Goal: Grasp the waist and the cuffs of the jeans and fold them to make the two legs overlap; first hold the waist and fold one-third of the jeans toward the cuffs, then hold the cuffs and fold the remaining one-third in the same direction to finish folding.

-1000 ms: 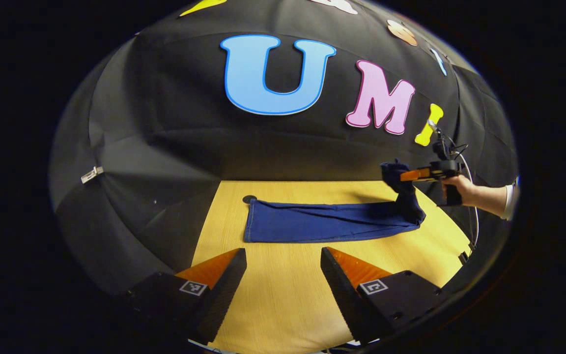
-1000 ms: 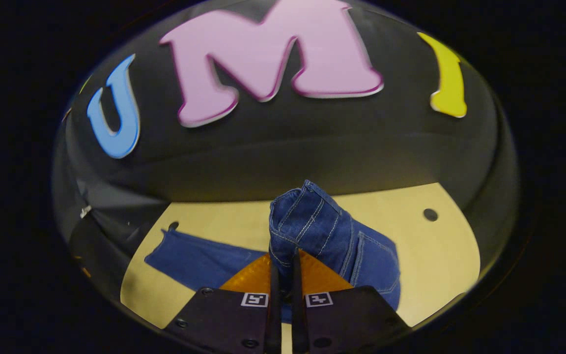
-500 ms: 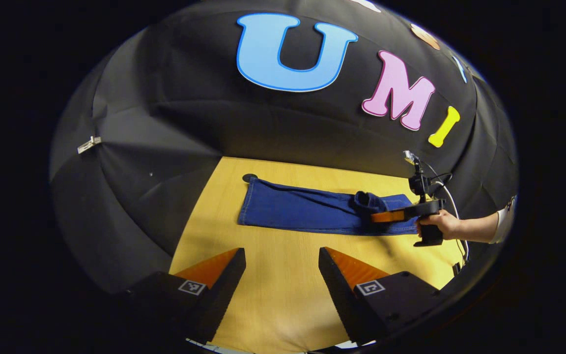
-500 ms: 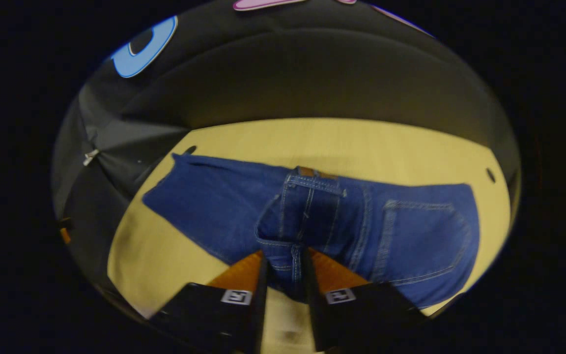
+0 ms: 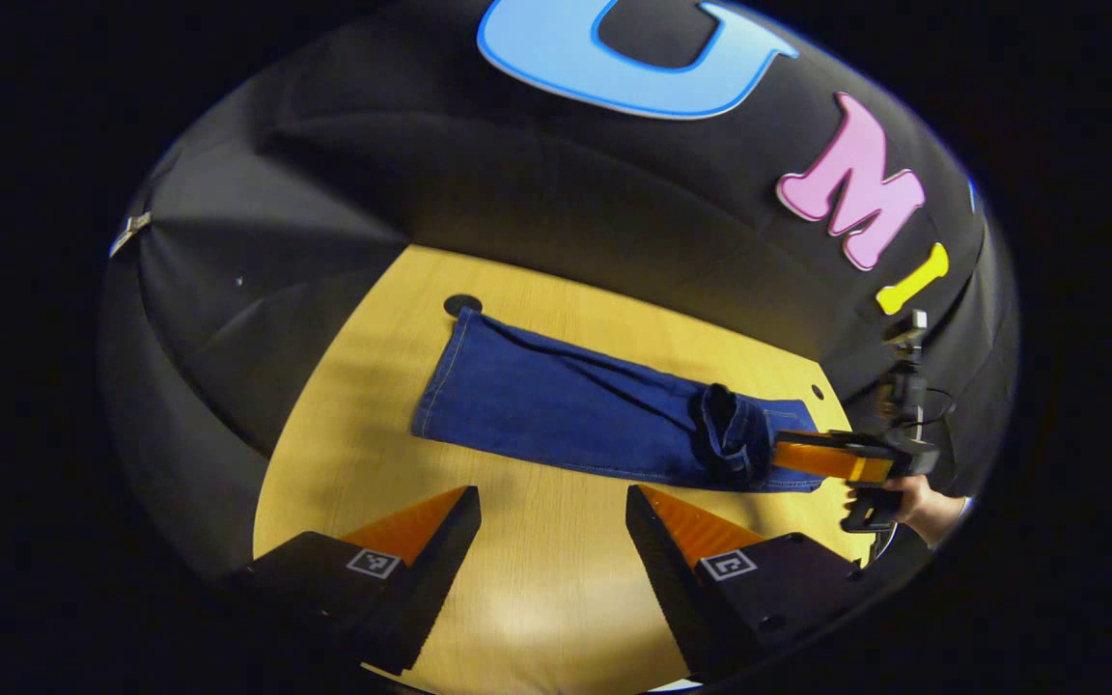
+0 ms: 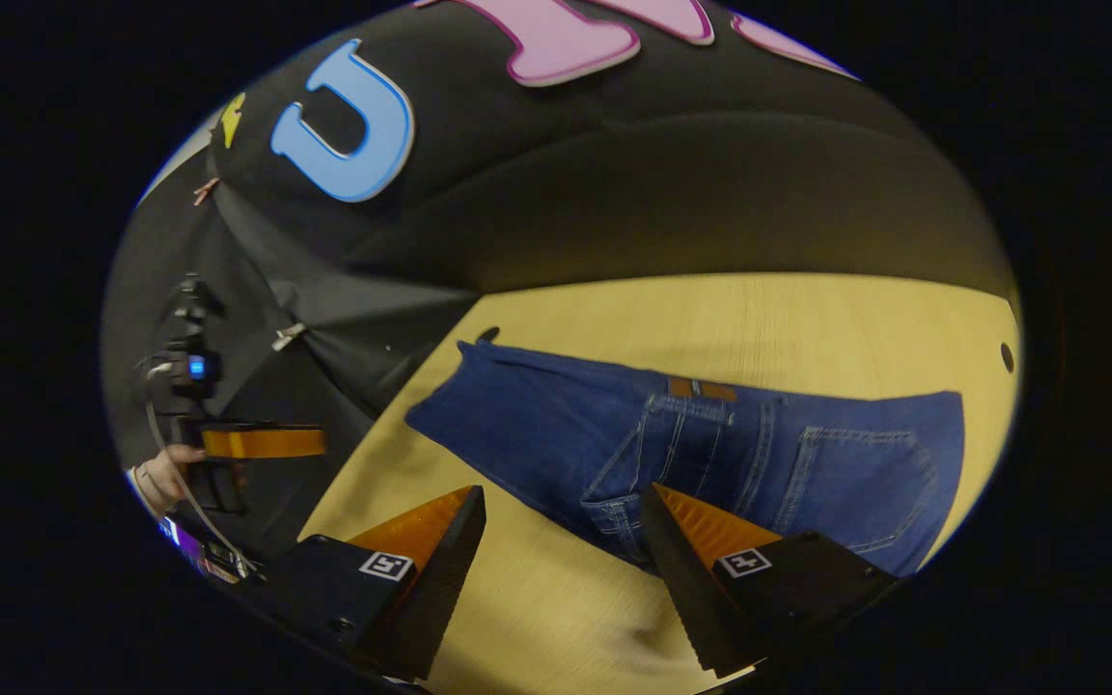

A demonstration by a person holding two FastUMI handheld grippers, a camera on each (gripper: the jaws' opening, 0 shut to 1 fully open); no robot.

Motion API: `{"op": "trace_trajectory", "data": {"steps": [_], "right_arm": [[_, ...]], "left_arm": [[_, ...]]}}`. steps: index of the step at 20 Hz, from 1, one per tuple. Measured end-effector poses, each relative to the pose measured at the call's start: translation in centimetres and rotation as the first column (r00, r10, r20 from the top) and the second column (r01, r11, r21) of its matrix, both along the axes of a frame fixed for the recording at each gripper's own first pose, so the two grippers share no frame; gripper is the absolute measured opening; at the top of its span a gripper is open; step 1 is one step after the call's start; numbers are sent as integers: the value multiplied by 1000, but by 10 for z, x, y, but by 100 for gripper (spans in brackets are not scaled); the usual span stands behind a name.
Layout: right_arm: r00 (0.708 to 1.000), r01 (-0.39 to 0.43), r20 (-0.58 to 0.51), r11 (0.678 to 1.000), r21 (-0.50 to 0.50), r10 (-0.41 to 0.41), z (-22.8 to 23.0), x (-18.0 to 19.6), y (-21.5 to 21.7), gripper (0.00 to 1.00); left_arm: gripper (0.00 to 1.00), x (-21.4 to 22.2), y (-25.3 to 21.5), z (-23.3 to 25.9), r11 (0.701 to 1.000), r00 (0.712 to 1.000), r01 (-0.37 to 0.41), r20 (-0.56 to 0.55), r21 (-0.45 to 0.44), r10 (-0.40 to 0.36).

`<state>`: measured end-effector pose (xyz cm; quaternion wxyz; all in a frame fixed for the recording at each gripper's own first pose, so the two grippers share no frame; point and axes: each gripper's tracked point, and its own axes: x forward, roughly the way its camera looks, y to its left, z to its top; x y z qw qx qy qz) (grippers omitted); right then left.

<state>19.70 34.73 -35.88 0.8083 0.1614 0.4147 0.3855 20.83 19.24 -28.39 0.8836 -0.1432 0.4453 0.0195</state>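
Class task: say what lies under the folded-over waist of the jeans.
Under the waist lie the jeans' own legs, which rest on the table. The leg part and table right beneath the fold are covered, so unseen.

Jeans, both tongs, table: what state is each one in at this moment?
jeans: flat on the table, waist third folded over toward the cuffs, cuff end still unfolded.
right tongs: open, released, by the folded waist's near edge.
left tongs: open, empty, short of the jeans.
table: bears the jeans.

Jeans (image 6: pixel 710 444) flat on wooden table (image 5: pixel 537 589)
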Motion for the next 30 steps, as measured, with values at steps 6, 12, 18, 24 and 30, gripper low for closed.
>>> {"op": "trace_trajectory", "data": {"steps": [6, 12, 18, 24, 30], "right_arm": [[996, 67, 55, 998, -2, -67, 39, -17, -92, 98], [981, 189, -24, 980, -63, -191, 14, -36, -175, 98], [968, 239, -53, 968, -82, -244, 8, -21, -205, 98], [963, 256, -69, 964, -75, -261, 7, -11, -209, 98], [966, 251, -49, 965, -77, -255, 8, -11, -210, 98]], "left_arm": [[97, 73, 51, -36, 995, 983, 37, -181, 95, -19], [97, 85, 86, -101, 989, 936, 23, -350, 146, 30], [97, 79, 93, -127, 986, 903, 48, -428, 161, 26], [57, 86, 57, -135, 979, 894, 127, -446, 161, -42], [11, 93, 58, -131, 984, 920, -2, -386, 179, 72]]}}
